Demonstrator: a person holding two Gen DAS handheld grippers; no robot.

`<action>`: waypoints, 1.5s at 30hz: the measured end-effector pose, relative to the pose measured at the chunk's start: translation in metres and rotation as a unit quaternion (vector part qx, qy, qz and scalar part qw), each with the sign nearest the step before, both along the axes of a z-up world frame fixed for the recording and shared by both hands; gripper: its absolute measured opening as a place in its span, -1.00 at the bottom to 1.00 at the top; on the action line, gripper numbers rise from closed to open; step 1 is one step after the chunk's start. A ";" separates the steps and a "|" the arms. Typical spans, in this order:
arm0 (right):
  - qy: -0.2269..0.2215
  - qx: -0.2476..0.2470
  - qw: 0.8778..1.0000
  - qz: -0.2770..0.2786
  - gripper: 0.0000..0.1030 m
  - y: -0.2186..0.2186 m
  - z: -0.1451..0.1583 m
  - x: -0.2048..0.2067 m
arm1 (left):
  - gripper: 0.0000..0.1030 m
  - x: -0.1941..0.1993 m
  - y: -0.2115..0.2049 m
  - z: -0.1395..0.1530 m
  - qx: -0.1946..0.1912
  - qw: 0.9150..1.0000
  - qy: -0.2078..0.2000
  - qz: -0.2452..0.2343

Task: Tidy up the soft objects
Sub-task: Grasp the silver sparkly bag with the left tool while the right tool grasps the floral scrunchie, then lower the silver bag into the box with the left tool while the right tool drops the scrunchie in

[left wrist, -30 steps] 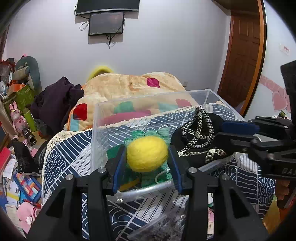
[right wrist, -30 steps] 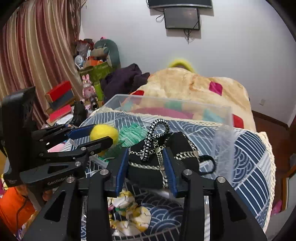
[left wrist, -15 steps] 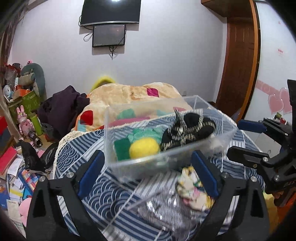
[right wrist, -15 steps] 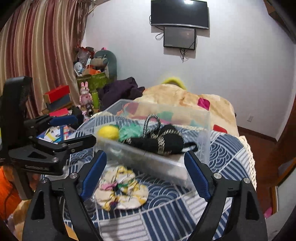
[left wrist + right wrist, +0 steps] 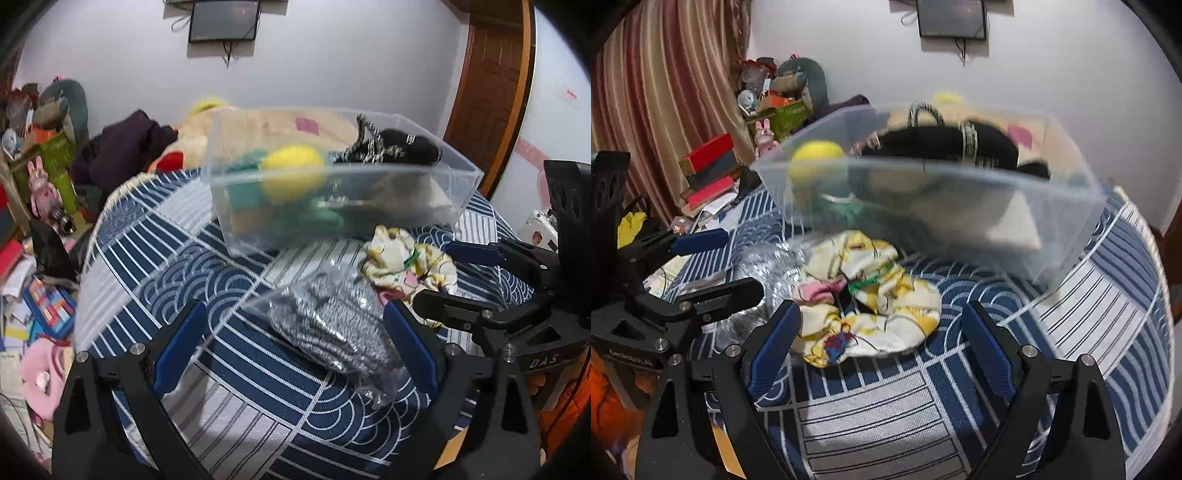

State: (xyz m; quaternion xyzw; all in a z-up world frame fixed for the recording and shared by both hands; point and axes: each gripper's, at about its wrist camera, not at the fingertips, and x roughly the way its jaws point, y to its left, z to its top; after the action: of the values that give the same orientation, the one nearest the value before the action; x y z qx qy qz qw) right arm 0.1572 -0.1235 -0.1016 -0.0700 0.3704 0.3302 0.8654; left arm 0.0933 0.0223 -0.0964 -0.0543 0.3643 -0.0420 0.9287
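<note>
A clear plastic box (image 5: 251, 221) (image 5: 1063, 206) stands on the blue patterned bedspread (image 5: 221, 369). In it lie a yellow ball (image 5: 291, 173) (image 5: 816, 158), something green, and a black chain-trimmed bag (image 5: 399, 151) (image 5: 942, 144). My left gripper (image 5: 291, 332) (image 5: 713, 266) is open low over the cover, its jaws on either side of a clear bag of grey knit (image 5: 332, 325) without touching it. My right gripper (image 5: 882, 332) (image 5: 461, 278) is open too, with a floral scrunchie (image 5: 868, 302) (image 5: 406, 258) lying loose between its fingers.
Behind the box lies an orange patchwork blanket (image 5: 258, 122) and a dark garment (image 5: 129, 147). Books, toys and boxes (image 5: 40, 177) crowd the floor left of the bed. A wooden door (image 5: 491, 81) is at the right, and a curtain (image 5: 646, 92) hangs at the left.
Both grippers opened, letting go of the yellow ball and the black bag, which now lie in the box. Both then drew back and sank towards the bedspread.
</note>
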 end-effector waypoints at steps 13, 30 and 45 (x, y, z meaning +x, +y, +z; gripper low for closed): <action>-0.025 -0.017 0.999 0.013 -0.57 0.002 -0.001 -0.011 | -0.11 0.002 -0.011 -0.011 -0.050 0.998 -0.001 -0.033; -0.088 0.038 0.995 -0.031 -0.73 -0.039 0.042 -0.031 | -0.55 -0.021 -0.003 0.045 -0.025 0.996 -0.082 -0.022; -0.177 0.073 0.977 -0.093 -0.73 -0.038 0.101 -0.011 | -0.54 0.020 0.002 0.105 0.003 0.987 -0.158 -0.005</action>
State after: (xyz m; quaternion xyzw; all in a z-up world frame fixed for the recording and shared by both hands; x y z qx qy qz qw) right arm 0.1461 -0.1615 -0.0002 -0.0290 0.1910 0.2571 0.9469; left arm 0.1131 0.0244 0.0088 -0.0429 0.2136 -0.0536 0.9745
